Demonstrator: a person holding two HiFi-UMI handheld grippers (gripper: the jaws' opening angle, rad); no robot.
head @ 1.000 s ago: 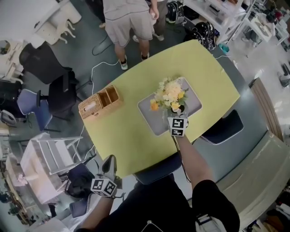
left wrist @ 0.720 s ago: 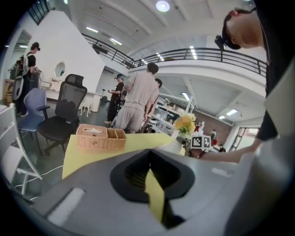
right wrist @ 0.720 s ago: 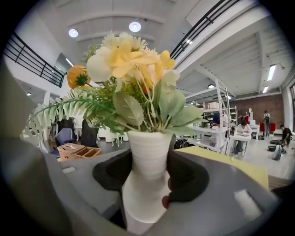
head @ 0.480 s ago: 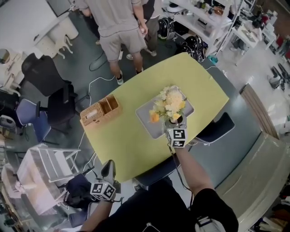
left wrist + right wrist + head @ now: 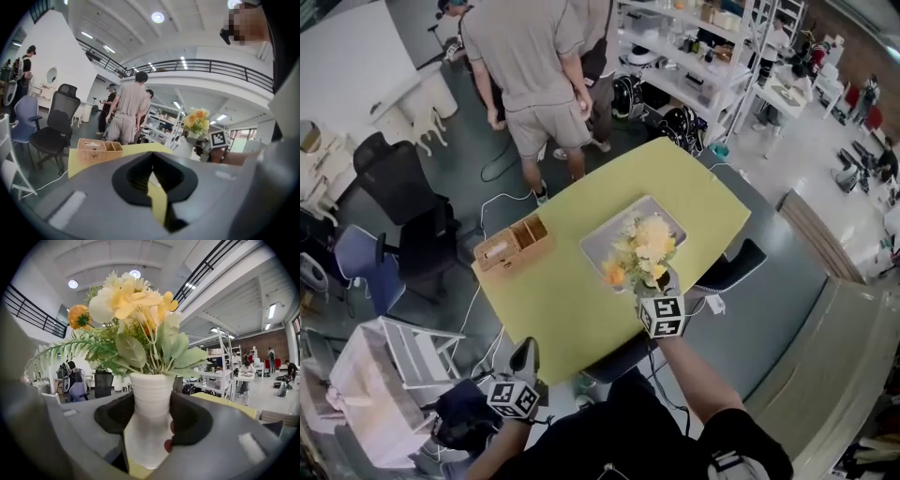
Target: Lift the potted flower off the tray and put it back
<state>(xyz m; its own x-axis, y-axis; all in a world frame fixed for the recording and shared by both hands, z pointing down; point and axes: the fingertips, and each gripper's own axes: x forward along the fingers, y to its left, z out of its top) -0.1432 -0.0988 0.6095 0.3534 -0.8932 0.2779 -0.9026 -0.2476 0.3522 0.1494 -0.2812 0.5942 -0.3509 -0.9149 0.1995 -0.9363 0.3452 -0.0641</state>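
Note:
The potted flower (image 5: 642,253), yellow and cream blooms in a white ribbed vase (image 5: 149,394), hangs in the air over the near edge of the grey tray (image 5: 619,230) on the yellow table (image 5: 553,291). My right gripper (image 5: 661,286) is shut on the vase, its black pads (image 5: 194,420) pressing both sides of it. The flower also shows in the left gripper view (image 5: 197,121), raised at the right. My left gripper (image 5: 523,354) is held off the table's near left corner, its jaws together with nothing between them (image 5: 152,176).
A wicker basket (image 5: 512,241) stands on the table left of the tray. A person (image 5: 530,66) stands at the far side. Black office chairs (image 5: 403,178) are to the left, a dark chair (image 5: 733,267) sits at the table's right edge, and shelves (image 5: 694,47) stand behind.
My right gripper has risen with the potted flower, lifting it off the tray and toward me. My left gripper has risen a little beside the table.

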